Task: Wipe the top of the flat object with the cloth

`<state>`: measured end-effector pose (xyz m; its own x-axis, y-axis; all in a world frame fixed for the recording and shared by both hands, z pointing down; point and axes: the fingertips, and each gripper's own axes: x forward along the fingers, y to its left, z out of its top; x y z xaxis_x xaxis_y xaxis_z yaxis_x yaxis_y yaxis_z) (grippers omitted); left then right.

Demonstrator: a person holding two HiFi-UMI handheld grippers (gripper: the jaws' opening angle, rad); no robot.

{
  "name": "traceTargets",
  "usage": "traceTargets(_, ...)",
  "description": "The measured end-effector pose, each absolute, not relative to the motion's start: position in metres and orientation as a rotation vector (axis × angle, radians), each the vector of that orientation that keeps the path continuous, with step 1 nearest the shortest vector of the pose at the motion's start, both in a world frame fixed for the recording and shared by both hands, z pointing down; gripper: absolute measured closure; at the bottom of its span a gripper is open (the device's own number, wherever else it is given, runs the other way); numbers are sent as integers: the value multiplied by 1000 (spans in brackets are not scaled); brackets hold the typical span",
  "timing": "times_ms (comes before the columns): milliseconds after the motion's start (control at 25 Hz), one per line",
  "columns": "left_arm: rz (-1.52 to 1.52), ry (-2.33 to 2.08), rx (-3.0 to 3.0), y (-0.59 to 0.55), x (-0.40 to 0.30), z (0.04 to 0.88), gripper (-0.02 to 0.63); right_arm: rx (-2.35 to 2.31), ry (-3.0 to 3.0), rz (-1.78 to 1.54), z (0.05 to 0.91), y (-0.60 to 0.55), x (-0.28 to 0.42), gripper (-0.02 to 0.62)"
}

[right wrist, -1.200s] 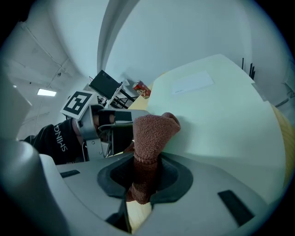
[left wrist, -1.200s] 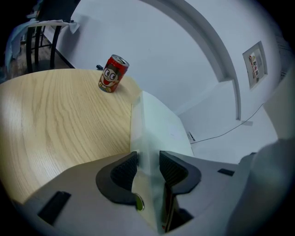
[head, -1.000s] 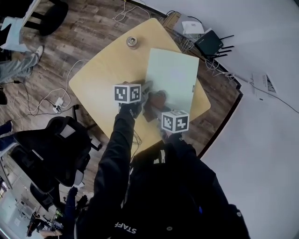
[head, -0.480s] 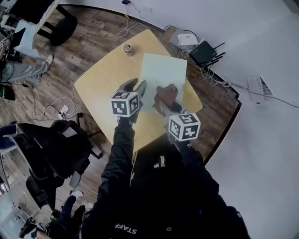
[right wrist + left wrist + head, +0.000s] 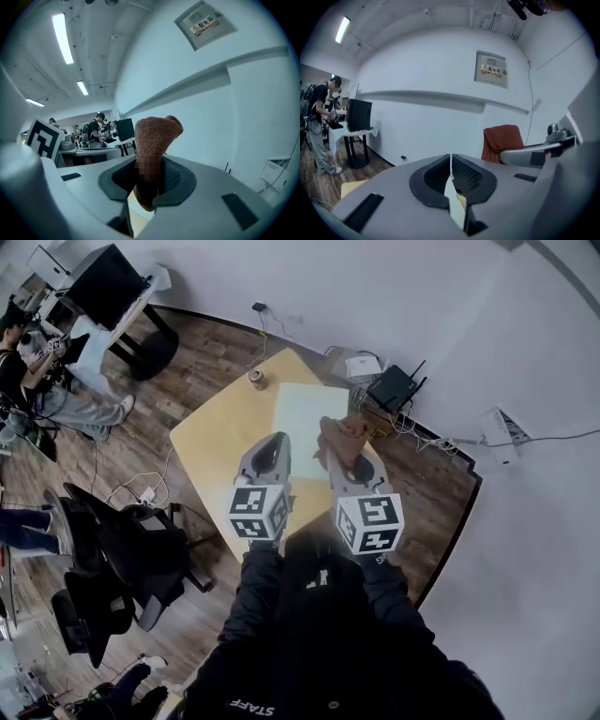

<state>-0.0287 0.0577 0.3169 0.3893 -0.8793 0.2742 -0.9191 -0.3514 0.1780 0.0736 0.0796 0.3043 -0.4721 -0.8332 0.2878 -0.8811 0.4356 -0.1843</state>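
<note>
1 rust-brown cloth [image 5: 157,133] pinched in right gripper [image 5: 150,174], left gripper [image 5: 451,172] fingers [image 5: 467,176] just closed, empty

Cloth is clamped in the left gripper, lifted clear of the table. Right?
Wrong gripper. The cloth is clamped in the right gripper, as the right gripper view shows. The left gripper has just been closing its fingers, with nothing between them. The cloth is lifted clear of the table.
</note>
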Motion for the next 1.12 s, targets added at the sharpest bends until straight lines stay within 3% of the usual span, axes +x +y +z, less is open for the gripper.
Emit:
traceTargets(720,-89,-1810,2580,138,-13,137,571,1598,-2760,49,138,152,83,491)
traceTargets(1120,-118,-1826,2608,127,-16,114,572,1607,-2776,-23,115,138,79,491)
